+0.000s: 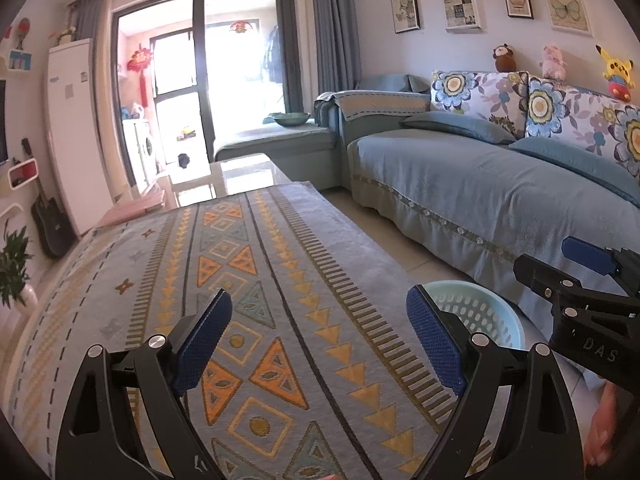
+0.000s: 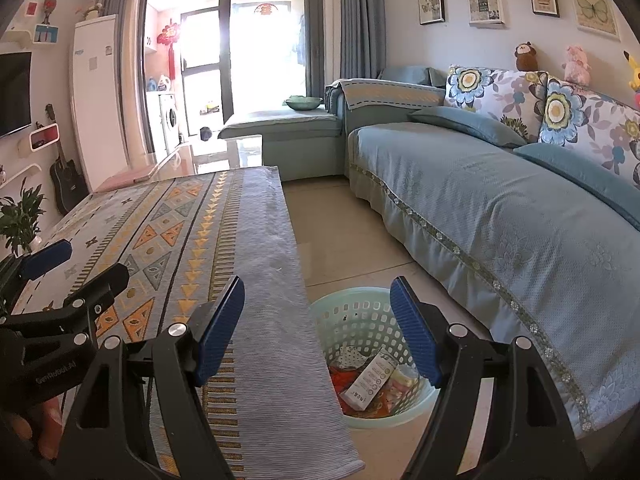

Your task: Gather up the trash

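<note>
My right claw [image 2: 316, 320] and left claw [image 1: 320, 332] both hang released with nothing between their pads; the trash [image 2: 372, 380] already lies in the one mint basket [image 2: 320, 312] just below and ahead of my right claw, beside the table's patterned cloth [image 2: 176, 240]. I judge the work nearly over, so I should scan the cloth for leftovers before pulling back. I count two claws, one basket, and no loose scraps on the cloth.

Basket [image 2: 372, 356] on floor between table [image 2: 276, 320] and sofa [image 2: 500, 216]
</note>
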Demonstrator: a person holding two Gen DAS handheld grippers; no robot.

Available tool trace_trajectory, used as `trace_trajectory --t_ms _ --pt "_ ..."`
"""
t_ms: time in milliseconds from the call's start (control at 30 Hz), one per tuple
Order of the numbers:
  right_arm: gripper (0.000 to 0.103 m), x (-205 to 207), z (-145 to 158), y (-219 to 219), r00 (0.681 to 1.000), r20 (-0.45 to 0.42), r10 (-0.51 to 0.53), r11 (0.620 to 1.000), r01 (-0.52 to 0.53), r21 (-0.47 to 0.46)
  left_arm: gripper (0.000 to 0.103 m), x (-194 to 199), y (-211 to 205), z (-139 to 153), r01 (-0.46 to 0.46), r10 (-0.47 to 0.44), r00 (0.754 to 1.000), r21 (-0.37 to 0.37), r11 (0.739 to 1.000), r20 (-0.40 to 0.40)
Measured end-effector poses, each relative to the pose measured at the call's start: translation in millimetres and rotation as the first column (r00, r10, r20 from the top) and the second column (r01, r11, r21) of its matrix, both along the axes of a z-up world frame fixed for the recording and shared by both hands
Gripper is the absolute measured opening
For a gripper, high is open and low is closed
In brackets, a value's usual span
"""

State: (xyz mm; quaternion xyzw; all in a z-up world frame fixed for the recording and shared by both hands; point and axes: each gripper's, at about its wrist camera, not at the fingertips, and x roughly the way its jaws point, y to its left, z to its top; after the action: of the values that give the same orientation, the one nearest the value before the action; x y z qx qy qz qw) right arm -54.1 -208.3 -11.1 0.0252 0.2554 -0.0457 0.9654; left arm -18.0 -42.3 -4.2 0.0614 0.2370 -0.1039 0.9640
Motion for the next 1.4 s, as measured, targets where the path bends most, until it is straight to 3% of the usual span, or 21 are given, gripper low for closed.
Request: trace_trajectory --t_ms 1400 --pt "0.072 5.0 -0.4 -17.6 1.000 -0.017 -0.015 0.998 0.016 0.056 0.087 1.4 5.3 -4.6 -0.026 0.026 1.000 -0.010 1.000 -0.006"
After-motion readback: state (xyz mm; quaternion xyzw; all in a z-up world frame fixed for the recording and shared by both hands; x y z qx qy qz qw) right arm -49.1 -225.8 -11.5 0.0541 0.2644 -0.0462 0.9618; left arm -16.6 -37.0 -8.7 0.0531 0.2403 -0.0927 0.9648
